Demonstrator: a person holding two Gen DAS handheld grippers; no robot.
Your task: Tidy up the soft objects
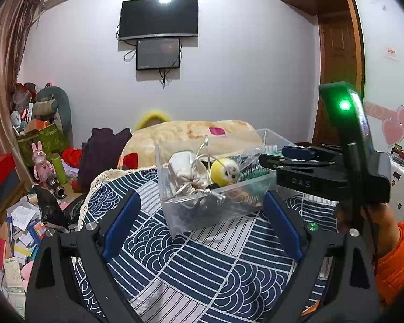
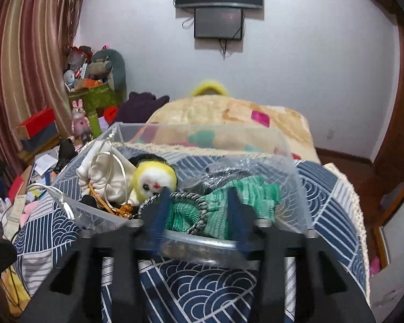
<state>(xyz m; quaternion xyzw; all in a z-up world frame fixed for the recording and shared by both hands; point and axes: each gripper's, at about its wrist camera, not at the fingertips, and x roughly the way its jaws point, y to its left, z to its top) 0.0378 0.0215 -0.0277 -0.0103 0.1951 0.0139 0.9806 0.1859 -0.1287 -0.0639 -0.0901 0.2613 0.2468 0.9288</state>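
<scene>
Soft toys and fabric pieces fill a clear plastic box (image 1: 202, 202) that sits on a bed covered with a navy-and-white wave-pattern cloth (image 1: 191, 263). Inside the box, a white drawstring pouch (image 1: 187, 171) lies at the left end, its silver cord trailing over the near rim. Just beside it rests a small yellow-and-white plush doll (image 2: 153, 179), its face turned toward the right wrist camera. A green knitted cloth (image 2: 223, 204) fills the right half, crossed by a grey braided cord (image 2: 202, 210), with crumpled clear wrapping behind it and a gold cord (image 2: 107, 204) tucked under the pouch.

The right gripper (image 2: 199, 215) reaches over the box's near wall, its blue fingers (image 2: 159, 212) set apart on either side of the green cloth and the grey cord; the jaws stand partly open and clamp nothing that can be seen. In the left wrist view that same gripper comes in from the right, held by a hand in an orange sleeve (image 1: 396, 258), a green light glowing on its body.

The left gripper (image 1: 202, 223) hangs back from the box above the patterned cloth, jaws spread wide and empty.

Behind the box lies a beige blanket (image 1: 191, 134), and a dark television (image 1: 159, 17) hangs on the pale wall.
</scene>
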